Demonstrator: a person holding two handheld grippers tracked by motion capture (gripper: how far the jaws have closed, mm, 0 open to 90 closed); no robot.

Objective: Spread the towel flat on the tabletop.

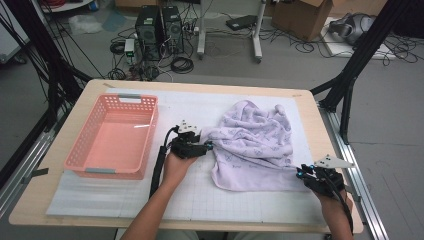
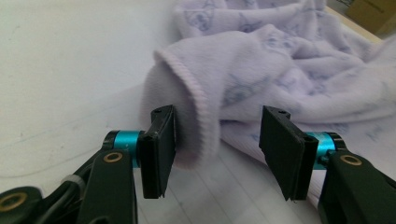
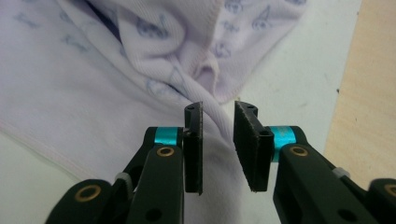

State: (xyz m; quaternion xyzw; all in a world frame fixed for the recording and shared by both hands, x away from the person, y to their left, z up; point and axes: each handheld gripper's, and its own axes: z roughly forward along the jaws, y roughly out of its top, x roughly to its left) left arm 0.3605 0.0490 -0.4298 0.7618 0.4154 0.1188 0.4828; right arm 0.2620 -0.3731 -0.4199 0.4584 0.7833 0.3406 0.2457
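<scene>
A crumpled lavender printed cloth [image 1: 255, 140] lies on the white mat right of centre. My left gripper [image 1: 206, 146] is at the cloth's left edge. In the left gripper view it [image 2: 217, 114] stands open, and a rolled hem fold of the cloth [image 2: 201, 93] bulges between the jaws, close to the left one. My right gripper [image 1: 299, 173] sits at the cloth's near right corner. In the right gripper view it [image 3: 218, 109] is open by a narrow gap, astride a raised ridge of the cloth [image 3: 93, 84].
A pink plastic basket [image 1: 153, 134] stands on the left side of the mat [image 1: 200, 200] with nothing in it. The wooden table edge [image 1: 310, 115] runs just right of the cloth. Black frame legs, cables and computer cases stand on the floor beyond.
</scene>
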